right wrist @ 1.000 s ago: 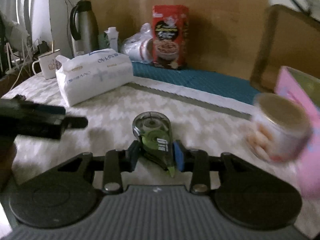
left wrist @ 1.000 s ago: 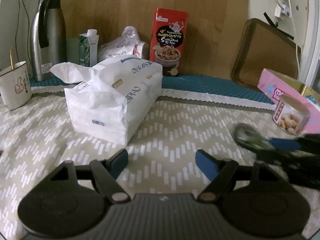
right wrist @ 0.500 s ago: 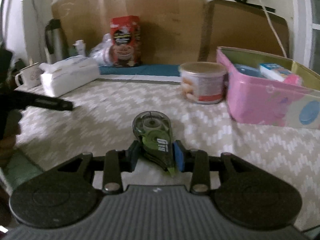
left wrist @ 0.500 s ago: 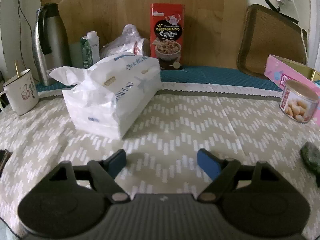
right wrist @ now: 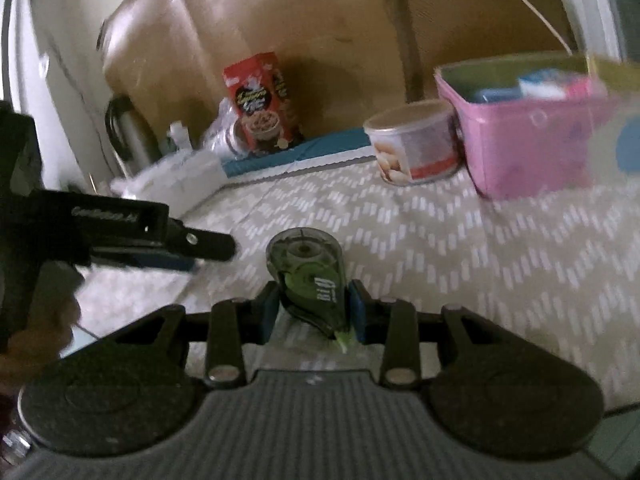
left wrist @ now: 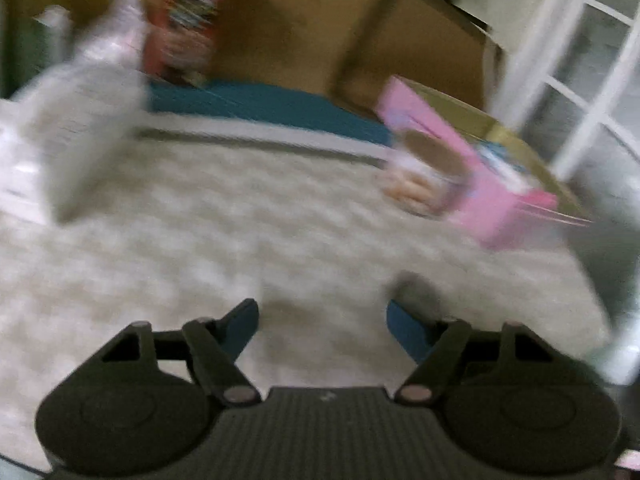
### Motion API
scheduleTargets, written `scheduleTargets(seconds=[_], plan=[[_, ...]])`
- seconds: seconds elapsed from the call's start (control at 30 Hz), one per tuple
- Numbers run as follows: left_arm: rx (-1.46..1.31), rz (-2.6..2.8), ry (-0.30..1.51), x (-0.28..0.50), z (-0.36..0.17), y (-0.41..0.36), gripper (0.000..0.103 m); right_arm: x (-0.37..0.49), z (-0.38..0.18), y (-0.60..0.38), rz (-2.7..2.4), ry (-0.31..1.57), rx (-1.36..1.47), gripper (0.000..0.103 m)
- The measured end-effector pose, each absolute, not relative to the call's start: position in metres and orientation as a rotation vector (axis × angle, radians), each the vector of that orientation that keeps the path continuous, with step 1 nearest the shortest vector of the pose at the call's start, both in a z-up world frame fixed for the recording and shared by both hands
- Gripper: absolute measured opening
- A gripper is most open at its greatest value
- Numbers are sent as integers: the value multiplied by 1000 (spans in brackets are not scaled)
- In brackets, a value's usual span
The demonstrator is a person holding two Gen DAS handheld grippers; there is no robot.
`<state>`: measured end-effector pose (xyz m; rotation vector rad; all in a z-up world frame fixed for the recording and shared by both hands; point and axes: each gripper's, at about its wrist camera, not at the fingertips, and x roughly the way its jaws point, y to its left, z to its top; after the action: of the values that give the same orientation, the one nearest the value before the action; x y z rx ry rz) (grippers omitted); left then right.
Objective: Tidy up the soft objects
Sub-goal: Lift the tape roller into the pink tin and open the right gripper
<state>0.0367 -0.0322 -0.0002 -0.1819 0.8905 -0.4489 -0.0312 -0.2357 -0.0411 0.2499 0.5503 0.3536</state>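
We find the right gripper [right wrist: 311, 312] clamped on a green-and-grey translucent correction-tape dispenser [right wrist: 310, 276], held just above the chevron-patterned tablecloth [right wrist: 460, 248]. The left gripper [left wrist: 322, 326] holds nothing, its jaws closing over bare cloth. The white soft tissue pack [right wrist: 180, 178] lies far left, well apart from both. A pink plastic bin [right wrist: 528, 148] stands far right, a round tin [right wrist: 416, 144] just beside it.

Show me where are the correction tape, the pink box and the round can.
correction tape [right wrist: 308, 276], right wrist view, on its clear green body.
pink box [right wrist: 532, 140], right wrist view, on its front wall.
round can [right wrist: 420, 148], right wrist view, on its label side.
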Motion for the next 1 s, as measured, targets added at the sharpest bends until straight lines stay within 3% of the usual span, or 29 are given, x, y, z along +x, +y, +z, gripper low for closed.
scheduleTargets(seconds=[0.1,0.13,0.17,0.23,0.5,0.63,0.77,1.0], plan=[[-195,-527,955,45,-2,-58,64,-31,-45,-245,369,551,347,40],[-188,-540,964,48,-3,-67,59,-32,-47,-247,373,546,363,40],[-173,-555,966,50,-3,-76,42,-34,-47,-247,375,542,369,40],[-163,-575,968,53,0,-92,40,-36,-47,-247,379,533,374,40],[-39,-723,751,73,79,-177,40,-45,-4,-284,254,297,258,40],[-31,-741,750,108,85,-221,40,-19,18,-315,169,229,186,40],[-49,-723,845,149,65,-256,40,24,16,-351,145,307,182,40],[-32,-616,869,186,45,-292,58,106,8,-394,77,556,176,41]])
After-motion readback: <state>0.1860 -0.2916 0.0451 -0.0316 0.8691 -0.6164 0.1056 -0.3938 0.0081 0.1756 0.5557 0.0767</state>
